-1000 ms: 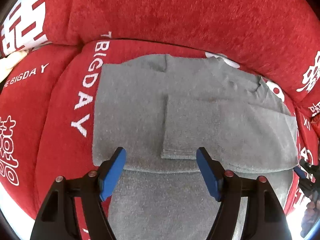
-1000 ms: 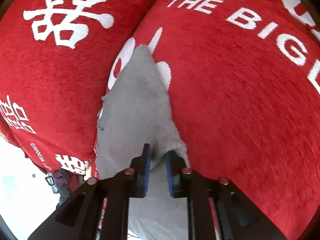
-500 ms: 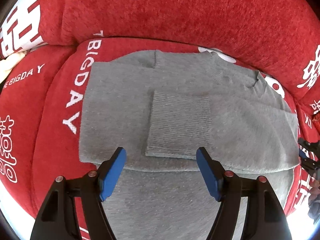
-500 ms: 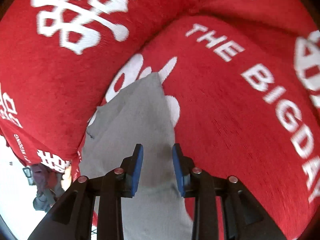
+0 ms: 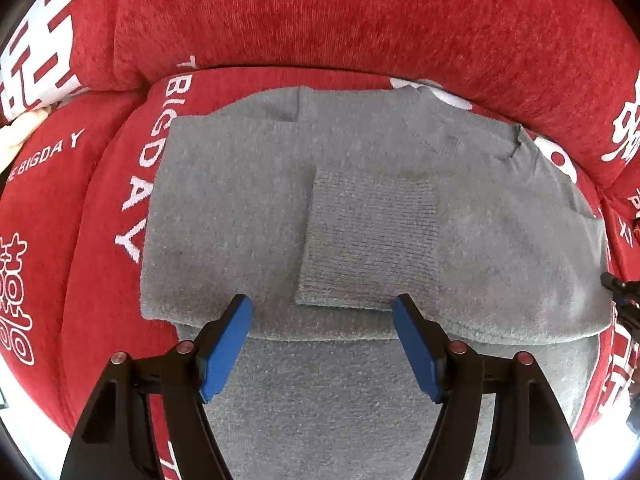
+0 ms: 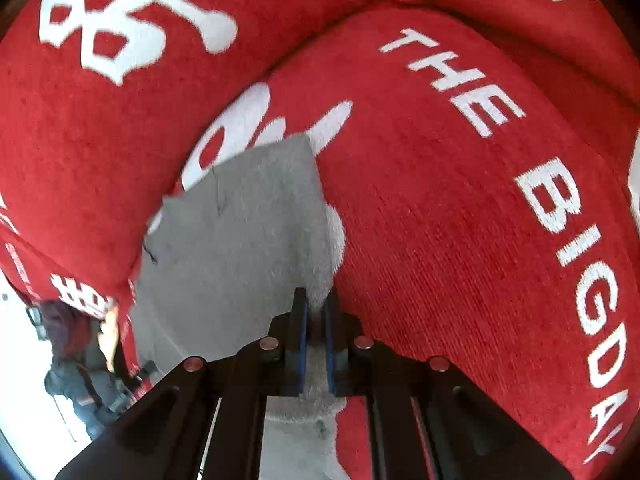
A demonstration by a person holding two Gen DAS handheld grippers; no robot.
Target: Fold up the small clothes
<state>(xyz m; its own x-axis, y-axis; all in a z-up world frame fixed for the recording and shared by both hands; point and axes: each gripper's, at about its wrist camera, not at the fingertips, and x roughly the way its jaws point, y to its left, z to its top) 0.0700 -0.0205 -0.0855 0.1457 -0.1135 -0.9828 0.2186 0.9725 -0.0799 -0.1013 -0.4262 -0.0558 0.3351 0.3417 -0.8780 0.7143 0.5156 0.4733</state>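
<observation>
A grey knit sweater (image 5: 360,160) lies flat on the red sofa seat, one sleeve (image 5: 372,240) folded across its body with the ribbed cuff toward me. My left gripper (image 5: 322,304) hangs open just above the sweater's near part, its blue pads either side of the cuff end and touching nothing. In the right wrist view the sweater (image 6: 240,220) runs away from me along the seat. My right gripper (image 6: 316,304) is shut on the sweater's side edge, a thin ridge of grey fabric pinched between its blue pads.
The red seat cushion (image 5: 100,240) carries white lettering, and the red back cushion (image 5: 320,20) rises right behind the sweater. A cream item (image 5: 20,132) lies at the far left. Past the sofa's end a person (image 6: 80,352) stands on a bright floor.
My right gripper opened, shifted along the sweater's edge while turning, then closed on the fabric. My left gripper stayed open and came a little closer to the sweater.
</observation>
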